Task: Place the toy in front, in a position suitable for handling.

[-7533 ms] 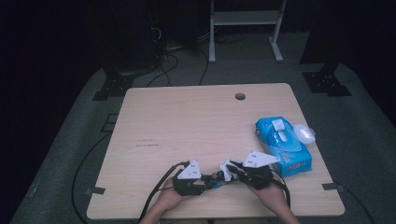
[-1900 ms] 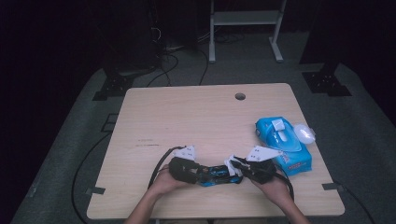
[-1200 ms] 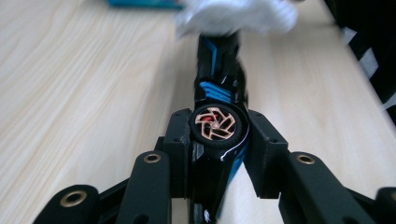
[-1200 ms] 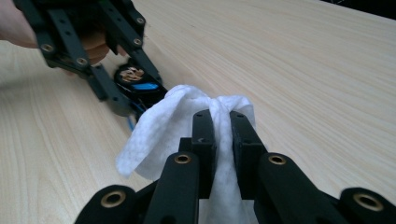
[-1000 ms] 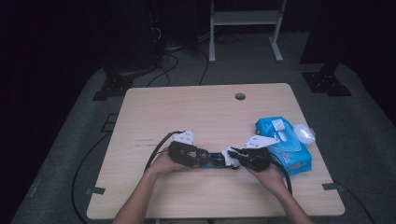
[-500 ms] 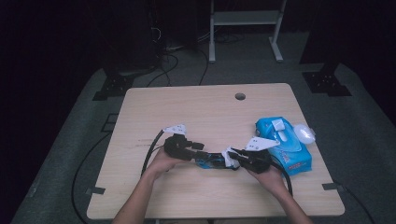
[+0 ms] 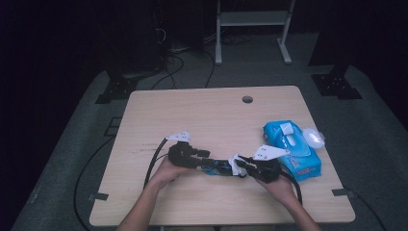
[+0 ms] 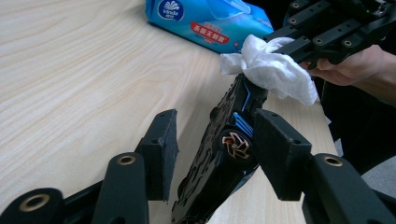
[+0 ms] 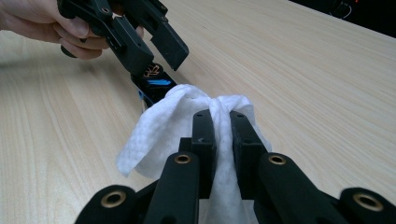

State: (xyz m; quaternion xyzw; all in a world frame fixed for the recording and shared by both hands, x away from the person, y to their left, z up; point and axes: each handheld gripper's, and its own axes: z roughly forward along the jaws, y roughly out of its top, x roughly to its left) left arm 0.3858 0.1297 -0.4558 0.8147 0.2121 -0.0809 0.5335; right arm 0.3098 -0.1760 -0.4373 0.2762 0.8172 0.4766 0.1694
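Note:
A black toy car [image 8: 224, 154] with blue trim lies tilted on the wooden table [image 7: 211, 115]. It sits between the jaws of my left gripper [image 8: 217, 126], which have just been opening. One pad touches the car by a wheel; the other stands apart, with table showing in the gap. My right gripper [image 9: 222, 116] is shut on a white wet wipe [image 9: 163, 121], which is pressed on the car's far end [image 9: 154, 84]. In the high view the left gripper [image 7: 204, 156], car [image 7: 219, 167] and right gripper [image 7: 243, 166] form a line near the front edge.
A blue pack of wet wipes [image 7: 293, 149] lies right of the right hand, with a small white round object [image 7: 315, 138] beside it. A cable hole [image 7: 247, 99] sits near the far edge. A black cable [image 7: 154, 161] trails left from the left gripper.
The left gripper has shifted slightly to the left along the car and its jaws stand wider. The right gripper with the wipe has stayed at the car's right end.

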